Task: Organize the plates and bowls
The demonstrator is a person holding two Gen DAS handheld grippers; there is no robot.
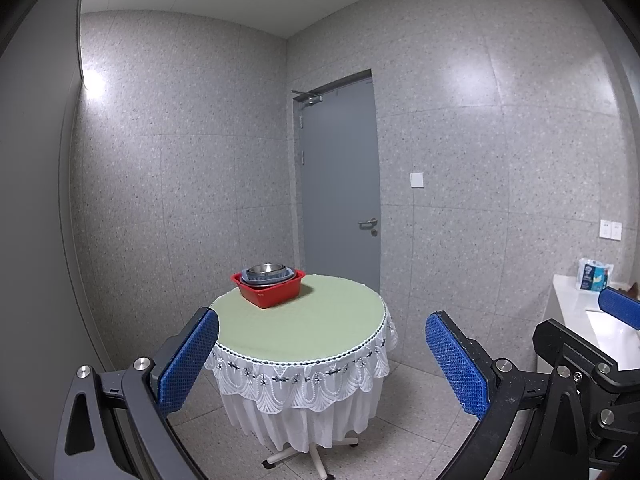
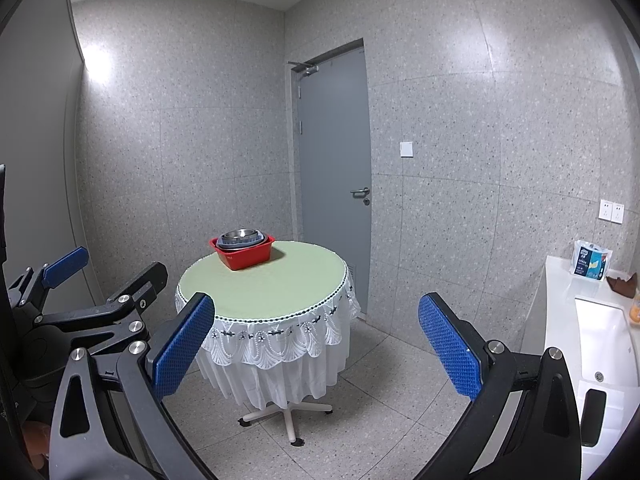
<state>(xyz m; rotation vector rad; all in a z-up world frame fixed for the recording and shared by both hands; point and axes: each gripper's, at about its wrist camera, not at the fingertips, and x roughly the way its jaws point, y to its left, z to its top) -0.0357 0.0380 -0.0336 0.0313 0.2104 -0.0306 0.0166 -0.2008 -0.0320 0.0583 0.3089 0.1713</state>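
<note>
A red plastic basin [image 1: 269, 289] stands at the far left of a round table [image 1: 304, 320] with a pale green top and white lace skirt. Stacked in the basin are blue-grey dishes and a metal bowl [image 1: 266, 268] on top. The basin also shows in the right wrist view [image 2: 242, 253], with the metal bowl [image 2: 240, 234] in it. My left gripper [image 1: 322, 338] is open and empty, well short of the table. My right gripper [image 2: 316, 320] is open and empty, also away from the table. The left gripper shows at the left edge of the right wrist view [image 2: 108, 268].
A grey door [image 2: 336, 152] is behind the table. A white counter with a sink [image 2: 600, 340] runs along the right, with a tissue pack [image 2: 590, 265] on it. Speckled tile floor [image 2: 380, 392] lies between me and the table.
</note>
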